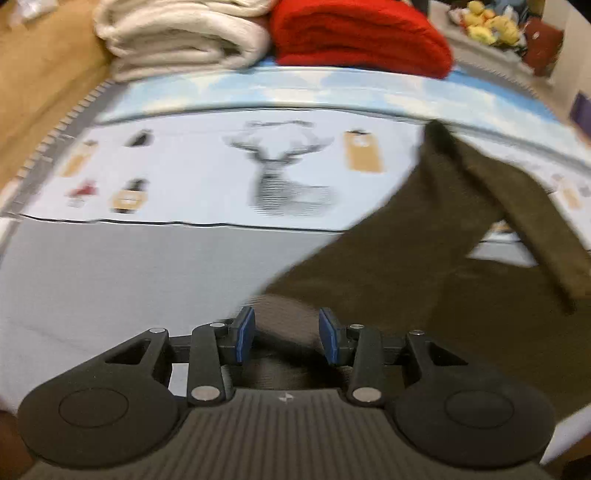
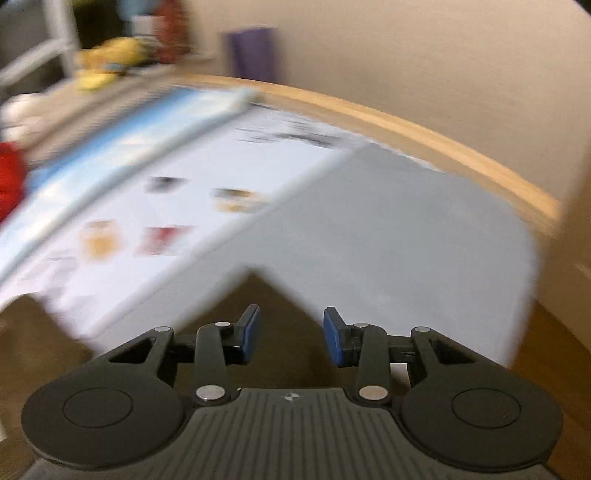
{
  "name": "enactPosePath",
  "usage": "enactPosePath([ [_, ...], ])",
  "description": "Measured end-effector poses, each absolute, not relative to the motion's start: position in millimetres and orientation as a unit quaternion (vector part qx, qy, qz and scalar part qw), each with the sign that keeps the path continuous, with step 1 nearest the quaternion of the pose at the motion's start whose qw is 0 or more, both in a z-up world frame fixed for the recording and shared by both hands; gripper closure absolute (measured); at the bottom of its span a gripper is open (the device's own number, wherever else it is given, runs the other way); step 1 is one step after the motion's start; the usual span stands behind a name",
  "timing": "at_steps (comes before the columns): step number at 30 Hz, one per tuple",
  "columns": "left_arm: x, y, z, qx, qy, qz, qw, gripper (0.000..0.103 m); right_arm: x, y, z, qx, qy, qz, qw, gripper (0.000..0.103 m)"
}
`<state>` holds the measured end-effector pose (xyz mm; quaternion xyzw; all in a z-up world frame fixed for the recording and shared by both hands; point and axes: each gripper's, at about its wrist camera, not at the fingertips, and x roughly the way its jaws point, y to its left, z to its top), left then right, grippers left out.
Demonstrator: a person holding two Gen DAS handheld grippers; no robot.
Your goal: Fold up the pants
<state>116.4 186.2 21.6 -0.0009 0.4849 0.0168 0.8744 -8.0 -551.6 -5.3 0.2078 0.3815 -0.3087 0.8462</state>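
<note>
Dark olive-brown pants [image 1: 424,258] lie on the bed at the right of the left wrist view, with one leg or band [image 1: 517,206] lifted and stretched across to the far right. My left gripper [image 1: 287,334] is open, its blue pads [image 1: 245,332] on either side of a bunched edge of the pants. In the right wrist view a corner of the pants [image 2: 258,314] points away from me between the open jaws of my right gripper [image 2: 291,336]. Another patch of the pants [image 2: 26,332] shows at lower left. Both views are motion-blurred.
The bed has a grey sheet [image 1: 129,277] and a white printed cover with a deer picture [image 1: 280,170]. A folded cream blanket [image 1: 177,37] and a red blanket [image 1: 362,33] lie at the far end. A wooden bed edge [image 2: 443,147] and a beige wall [image 2: 443,55] are to the right.
</note>
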Motion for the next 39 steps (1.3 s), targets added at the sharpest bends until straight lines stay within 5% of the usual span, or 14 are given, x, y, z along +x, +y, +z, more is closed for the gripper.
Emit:
enactPosePath([
  [4, 150, 128, 29, 0.083, 0.492, -0.033, 0.866, 0.058, 35, -485, 14, 0.199, 0.383, -0.161, 0.888, 0.064],
  [6, 161, 104, 19, 0.111, 0.49, -0.064, 0.862, 0.045, 62, -442, 16, 0.165, 0.397, -0.08, 0.899, 0.06],
  [11, 172, 68, -29, 0.164, 0.548, -0.116, 0.812, 0.041, 113, -328, 2, 0.049, 0.46, 0.101, 0.881, 0.035],
  [13, 174, 60, -36, 0.188, 0.549, -0.132, 0.803, 0.033, 125, -286, -11, -0.021, 0.483, 0.151, 0.862, 0.035],
  [19, 183, 56, -56, 0.237, 0.563, -0.137, 0.78, 0.034, 137, -211, -63, -0.208, 0.522, 0.184, 0.807, 0.035],
  [21, 186, 60, -64, 0.256, 0.571, -0.127, 0.77, 0.042, 137, -209, -73, -0.248, 0.526, 0.172, 0.795, 0.04],
  [22, 189, 66, -70, 0.272, 0.574, -0.119, 0.763, 0.06, 139, -210, -77, -0.26, 0.53, 0.167, 0.79, 0.05],
  [24, 191, 78, -74, 0.292, 0.575, -0.096, 0.759, 0.074, 142, -215, -75, -0.249, 0.532, 0.171, 0.791, 0.073],
  [25, 196, 86, -72, 0.286, 0.573, -0.084, 0.764, 0.086, 145, -219, -73, -0.236, 0.53, 0.169, 0.796, 0.092],
  [39, 200, 170, -13, 0.212, 0.477, 0.11, 0.845, 0.09, 71, -429, 97, -0.121, 0.346, -0.144, 0.919, 0.093],
])
